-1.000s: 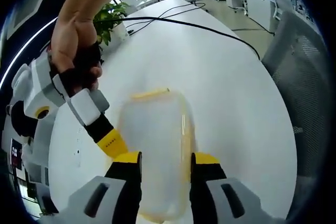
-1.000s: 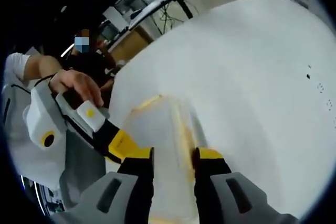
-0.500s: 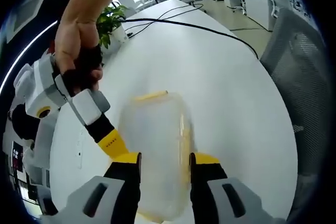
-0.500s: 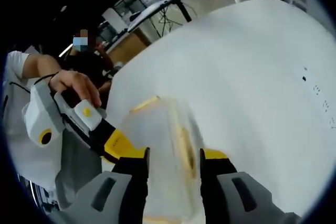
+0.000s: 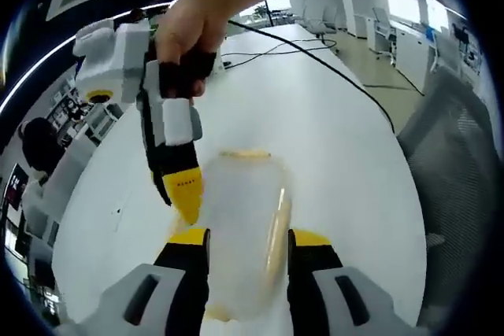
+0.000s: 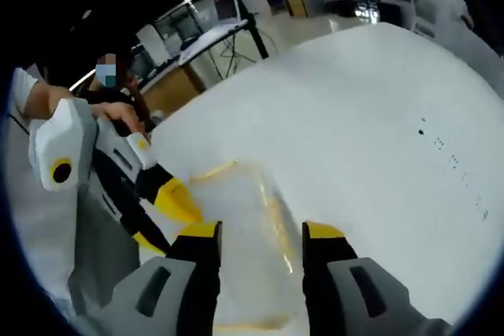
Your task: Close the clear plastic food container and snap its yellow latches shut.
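The clear plastic container (image 5: 240, 230) with yellow latches (image 5: 276, 230) lies lengthwise between my left gripper's (image 5: 249, 240) jaws, and they look pressed on its two sides. My right gripper (image 5: 185, 194), held by a hand (image 5: 189, 37), comes in from the upper left with its yellow tip against the container's left side. In the right gripper view the container (image 6: 256, 249) sits between my right gripper's (image 6: 260, 232) parted jaws. One yellow latch (image 6: 276, 218) stands clear of the right jaw. My left gripper (image 6: 161, 218) meets the container's left edge there.
The container rests over a wide white table (image 5: 315, 108). A black cable (image 5: 331, 68) runs across its far part. A grey mesh chair (image 5: 457, 155) stands at the right edge. A person (image 6: 110, 92) is behind the table's left side.
Both cameras have tilted, and the container kept its place between each pair of jaws. My right gripper's jaws stand slightly wider apart. The right gripper now points steeply down in the left gripper view.
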Tool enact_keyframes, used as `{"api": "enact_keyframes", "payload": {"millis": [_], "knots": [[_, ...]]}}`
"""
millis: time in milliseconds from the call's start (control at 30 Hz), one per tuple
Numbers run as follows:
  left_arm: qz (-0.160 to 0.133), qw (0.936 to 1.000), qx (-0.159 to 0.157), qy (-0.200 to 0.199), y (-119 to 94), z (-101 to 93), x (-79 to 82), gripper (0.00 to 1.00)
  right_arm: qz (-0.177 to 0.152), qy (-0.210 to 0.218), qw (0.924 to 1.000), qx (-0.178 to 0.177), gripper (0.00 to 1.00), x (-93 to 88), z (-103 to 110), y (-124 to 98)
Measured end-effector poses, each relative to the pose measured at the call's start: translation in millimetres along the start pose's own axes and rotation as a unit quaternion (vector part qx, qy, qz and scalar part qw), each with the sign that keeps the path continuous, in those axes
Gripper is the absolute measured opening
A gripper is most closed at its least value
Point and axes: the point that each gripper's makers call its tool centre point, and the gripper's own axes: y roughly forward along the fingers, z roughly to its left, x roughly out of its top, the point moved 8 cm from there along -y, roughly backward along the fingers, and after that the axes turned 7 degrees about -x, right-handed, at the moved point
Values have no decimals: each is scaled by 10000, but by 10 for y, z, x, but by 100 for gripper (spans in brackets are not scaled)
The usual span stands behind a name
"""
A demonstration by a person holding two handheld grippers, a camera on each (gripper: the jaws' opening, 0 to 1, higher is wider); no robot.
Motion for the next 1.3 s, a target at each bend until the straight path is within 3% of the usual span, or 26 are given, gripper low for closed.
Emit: {"api": "enact_keyframes", "payload": {"millis": [400, 600, 867, 1133, 1300], "knots": [[-304, 9969, 524, -503, -220, 80, -128, 33, -899, 239, 9924, -800, 40, -187, 304, -225], [-437, 9930, 638, -891, -255, 65, -208, 33, -1068, 311, 9875, -1119, 40, -338, 402, -305], [-465, 9905, 741, -1060, -278, 28, -274, 35, -1139, 337, 9816, -1492, 42, -562, 501, -399], [-653, 9777, 907, -1779, -269, 6, -466, 40, -1333, 448, 9733, -1813, 44, -811, 600, -397], [-637, 9735, 914, -1997, -248, -25, -573, 41, -1420, 638, 9682, -1961, 44, -964, 608, -360]]}}
